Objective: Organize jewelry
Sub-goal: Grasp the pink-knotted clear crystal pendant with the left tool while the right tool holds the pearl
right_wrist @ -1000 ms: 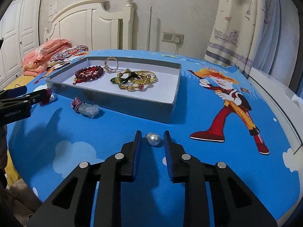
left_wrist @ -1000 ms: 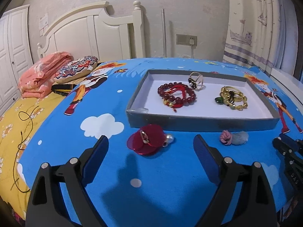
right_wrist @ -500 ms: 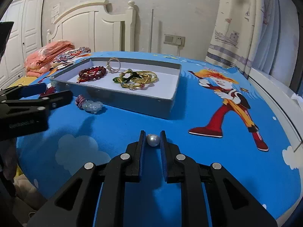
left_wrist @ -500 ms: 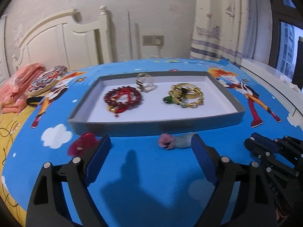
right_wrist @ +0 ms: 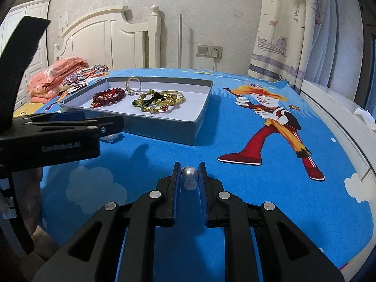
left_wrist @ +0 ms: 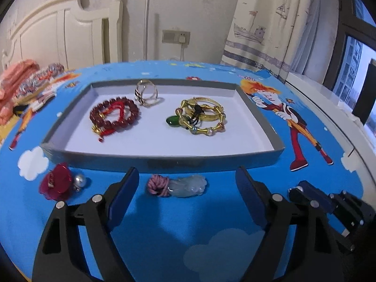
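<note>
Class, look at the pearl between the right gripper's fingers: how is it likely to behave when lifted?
The pearl is round and glossy, so it may slip or roll away if dropped. The right gripper pinches it only near the fingertips, probably a fragile hold. It looks small, likely light.

Glossy pearl; shiny gold-metal bangles; matt tray.
</note>
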`<move>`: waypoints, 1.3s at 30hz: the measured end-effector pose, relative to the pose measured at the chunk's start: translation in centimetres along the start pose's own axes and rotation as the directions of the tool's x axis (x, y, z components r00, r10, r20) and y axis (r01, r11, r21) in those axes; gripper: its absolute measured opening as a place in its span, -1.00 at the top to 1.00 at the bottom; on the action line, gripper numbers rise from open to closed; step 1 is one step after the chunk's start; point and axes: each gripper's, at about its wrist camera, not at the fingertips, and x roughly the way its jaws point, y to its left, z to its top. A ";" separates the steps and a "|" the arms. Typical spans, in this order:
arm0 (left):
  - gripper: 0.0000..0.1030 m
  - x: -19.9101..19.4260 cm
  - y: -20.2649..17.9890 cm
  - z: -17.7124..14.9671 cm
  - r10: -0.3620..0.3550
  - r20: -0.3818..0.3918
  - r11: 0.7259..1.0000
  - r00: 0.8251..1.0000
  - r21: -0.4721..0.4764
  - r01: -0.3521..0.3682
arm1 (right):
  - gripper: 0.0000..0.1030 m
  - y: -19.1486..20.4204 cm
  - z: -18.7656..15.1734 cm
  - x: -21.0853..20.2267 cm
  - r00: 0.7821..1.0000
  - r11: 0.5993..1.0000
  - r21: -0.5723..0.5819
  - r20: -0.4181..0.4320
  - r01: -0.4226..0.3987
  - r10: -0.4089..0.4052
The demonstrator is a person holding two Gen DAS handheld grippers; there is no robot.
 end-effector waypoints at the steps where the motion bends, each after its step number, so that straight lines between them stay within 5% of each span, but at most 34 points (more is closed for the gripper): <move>1: -0.58 0.1 0.1 0.1 -0.007 -0.002 1.000 1.000 -0.016 0.007 | 0.70 -0.1 -0.1 -0.1 1.000 1.000 0.005 -0.001 0.002 -0.002; 7: -0.56 0.4 -0.4 0.3 -0.015 0.009 1.000 1.000 -0.012 0.015 | 0.70 -1.2 -0.3 -0.2 1.000 0.999 0.031 -0.005 0.019 -0.019; 19: -0.53 -1.2 -3.8 -2.8 -0.006 -0.001 0.974 1.000 0.225 0.006 | 0.70 -0.6 -1.1 -2.0 0.998 0.998 0.029 0.026 0.059 -0.060; 23: -0.15 -2.0 -3.5 -3.9 -0.082 -0.028 0.972 0.996 0.220 0.087 | 0.70 -0.5 -1.6 -3.0 0.994 0.994 0.054 0.037 0.099 -0.101; 31: -0.25 -2.0 -3.3 -2.6 0.067 0.102 0.967 0.993 0.239 -0.090 | 0.69 -1.0 -2.4 -5.0 0.981 0.979 0.104 0.064 0.174 -0.181; 36: -0.36 0.3 -4.0 -1.6 0.057 -0.003 0.964 0.998 0.261 -0.054 | 0.69 -0.4 -1.9 -6.1 0.978 0.982 0.066 0.106 0.175 -0.182; 38: -0.17 0.2 -4.3 -1.9 0.081 0.013 0.956 0.997 0.283 -0.081 | 0.69 -0.3 -2.0 -6.5 0.977 0.983 0.059 0.113 0.173 -0.179; 39: 0.11 0.2 -4.3 -2.1 0.089 0.017 0.953 0.996 0.288 -0.090 | 0.69 -0.3 -2.0 -6.6 0.978 0.984 0.059 0.113 0.170 -0.175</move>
